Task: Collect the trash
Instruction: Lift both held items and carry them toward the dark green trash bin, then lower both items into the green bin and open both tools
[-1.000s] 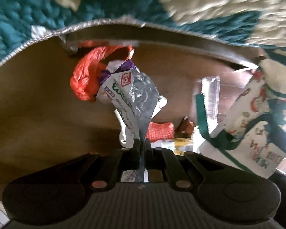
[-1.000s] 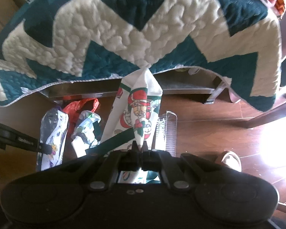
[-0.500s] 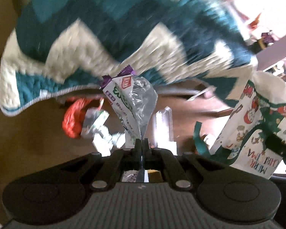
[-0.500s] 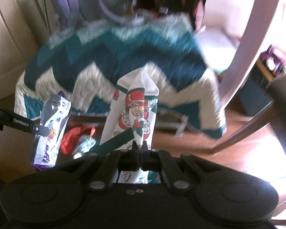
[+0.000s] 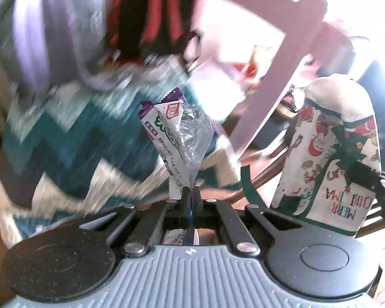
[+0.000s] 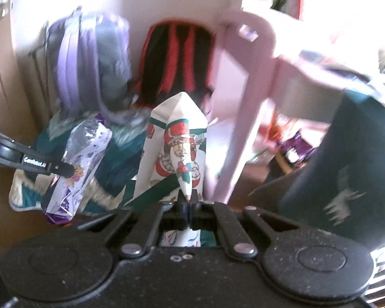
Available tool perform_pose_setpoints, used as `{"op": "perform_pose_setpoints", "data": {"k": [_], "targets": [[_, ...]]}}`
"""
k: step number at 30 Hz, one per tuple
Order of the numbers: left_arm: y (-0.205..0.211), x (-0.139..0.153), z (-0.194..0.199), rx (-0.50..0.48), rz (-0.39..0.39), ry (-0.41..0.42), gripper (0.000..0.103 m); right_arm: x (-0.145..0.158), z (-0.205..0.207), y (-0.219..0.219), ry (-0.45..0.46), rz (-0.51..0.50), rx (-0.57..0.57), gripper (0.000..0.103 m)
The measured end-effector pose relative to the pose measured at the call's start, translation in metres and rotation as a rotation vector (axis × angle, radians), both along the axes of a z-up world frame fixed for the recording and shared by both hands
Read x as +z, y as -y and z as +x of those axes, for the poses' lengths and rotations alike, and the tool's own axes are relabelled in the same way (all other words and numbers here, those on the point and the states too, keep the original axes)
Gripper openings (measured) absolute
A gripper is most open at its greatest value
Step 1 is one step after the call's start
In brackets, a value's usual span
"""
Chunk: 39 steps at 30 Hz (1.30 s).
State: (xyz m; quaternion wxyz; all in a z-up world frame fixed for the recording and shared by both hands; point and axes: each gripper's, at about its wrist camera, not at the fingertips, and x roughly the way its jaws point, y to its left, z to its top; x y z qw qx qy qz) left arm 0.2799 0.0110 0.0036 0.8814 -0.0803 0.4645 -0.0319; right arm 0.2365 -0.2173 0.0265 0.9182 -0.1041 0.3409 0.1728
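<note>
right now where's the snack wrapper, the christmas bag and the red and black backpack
snack wrapper (image 5: 172,138): left wrist view, printed white panel
christmas bag (image 6: 178,148): right wrist view, santa print
red and black backpack (image 6: 178,59): right wrist view, upper front

Two tongs up: left tongs (image 5: 191,195) pinching one crinkled snack wrapper (image 5: 177,133), right tongs (image 6: 189,201) pinching one Christmas-print bag (image 6: 177,151). Behind the tongs, two backpacks: one purple backpack (image 6: 89,59), one black-and-red backpack (image 6: 178,59). One zigzag quilt (image 5: 71,138) below them, one pink chair (image 6: 246,97).
</note>
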Motion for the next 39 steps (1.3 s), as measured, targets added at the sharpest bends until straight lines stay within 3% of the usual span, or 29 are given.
{"op": "perform_pose_setpoints", "data": {"k": [13,17,21,27,33,39], "targets": [[0.142,0.157,0.055,-0.189,-0.015,0.230,0.000,0.138,0.017,0.113,0.270,0.030,-0.211,0.001],[0.192,0.196,0.070,-0.256,-0.017,0.294,0.000,0.162,0.030,0.154,0.326,0.019,-0.312,0.001],[0.239,0.217,0.085,-0.316,-0.047,0.328,0.000,0.166,0.043,0.192,0.341,0.017,-0.409,0.001],[0.300,0.215,0.107,-0.388,-0.078,0.325,0.000,0.149,0.063,0.234,0.305,0.016,-0.494,0.001],[0.340,0.172,0.141,-0.423,-0.074,0.239,0.000,0.117,0.087,0.257,0.224,0.024,-0.524,0.001],[0.359,0.125,0.158,-0.444,-0.035,0.132,0.000,0.087,0.101,0.257,0.135,0.008,-0.480,0.001]]}}
